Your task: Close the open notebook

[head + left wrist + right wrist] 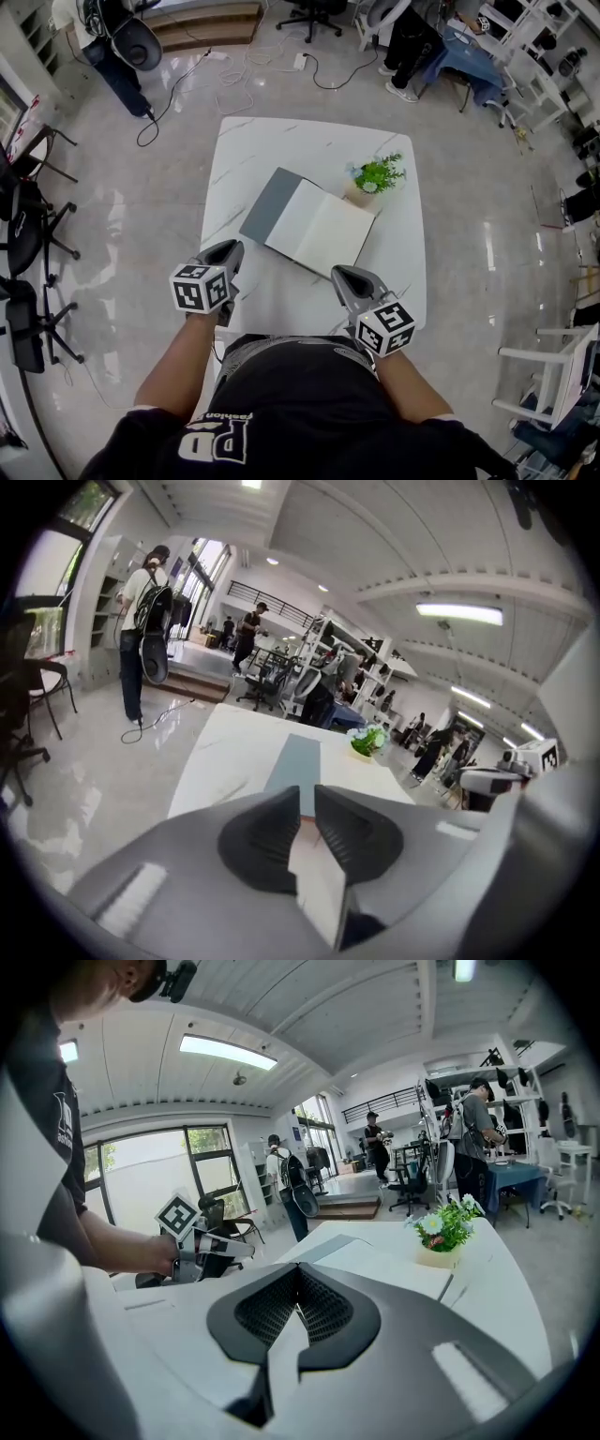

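Notebook (314, 223): where does it lie, and how? (first speaker)

Open, in the middle of the white worktop (253, 150), turned at an angle. Its grey cover is flat on the far left and the pale pages are spread to the right. (second speaker)

Anything crowding it? (first)

A small potted plant (378, 175) stands just beside the far right corner of the pages. I'd guess it matters little, because the cover would fold over the pages, not past them. (second)

And the grippers? (first)

Both hang over the near edge of the worktop, apart from the book, one on each side of its near corner. The left gripper (232, 251) points toward the grey cover. Its jaws stand a narrow slit apart, with only bare worktop showing between them. The right gripper (339, 273) sits near the lower edge of the pages, its jaws pressed together on nothing. (second)

Why would they be held like that? (first)

It reads as a ready stance: the closing has not begun, and each tool faces the half it could work on. The left looks better placed to get under the cover's free edge and swing it over, while the right could pin the pages. (second)

Any risk? (first)

The cover lies flush, so a thin edge on a smooth top may slide instead of lifting. (second)
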### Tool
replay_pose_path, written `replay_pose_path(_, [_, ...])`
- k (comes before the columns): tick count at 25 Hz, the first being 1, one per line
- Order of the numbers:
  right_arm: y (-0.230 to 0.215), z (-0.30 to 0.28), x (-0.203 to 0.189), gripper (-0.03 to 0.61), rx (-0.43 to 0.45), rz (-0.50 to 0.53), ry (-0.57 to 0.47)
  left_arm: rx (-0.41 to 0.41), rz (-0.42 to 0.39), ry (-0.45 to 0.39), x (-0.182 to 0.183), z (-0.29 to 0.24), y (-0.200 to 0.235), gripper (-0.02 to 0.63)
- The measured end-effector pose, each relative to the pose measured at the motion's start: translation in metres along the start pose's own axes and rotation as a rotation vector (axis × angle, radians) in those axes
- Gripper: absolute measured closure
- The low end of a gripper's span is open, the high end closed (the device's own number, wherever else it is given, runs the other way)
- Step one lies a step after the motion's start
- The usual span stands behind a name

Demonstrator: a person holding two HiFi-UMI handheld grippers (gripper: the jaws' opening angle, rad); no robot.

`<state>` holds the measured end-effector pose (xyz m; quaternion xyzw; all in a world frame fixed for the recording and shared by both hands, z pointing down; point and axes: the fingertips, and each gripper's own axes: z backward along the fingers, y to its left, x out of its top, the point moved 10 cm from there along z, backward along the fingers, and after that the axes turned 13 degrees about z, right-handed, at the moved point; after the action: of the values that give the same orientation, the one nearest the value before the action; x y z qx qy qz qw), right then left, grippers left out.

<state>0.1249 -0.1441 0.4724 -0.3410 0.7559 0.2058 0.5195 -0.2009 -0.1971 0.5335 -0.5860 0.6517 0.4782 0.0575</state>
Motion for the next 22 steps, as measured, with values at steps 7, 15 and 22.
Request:
replay_pose_path(7, [-0.001,0.003,0.0,0.578,-0.014,-0.002,0.006,-0.009,0.164,0.006,-0.002,-0.018,0.03,0.512])
replay_pose_path(15, [0.001,0.002,-0.001,0.578,-0.017,0.003,0.02,-0.036,0.331,0.04,-0.013,-0.043,0.058,0.512])
replay_pose_path(22, [0.001,0.007,-0.003,0.578,-0.035,-0.002,0.029,-0.1,0.524,0.042,-0.021,-0.059,0.075,0.512])
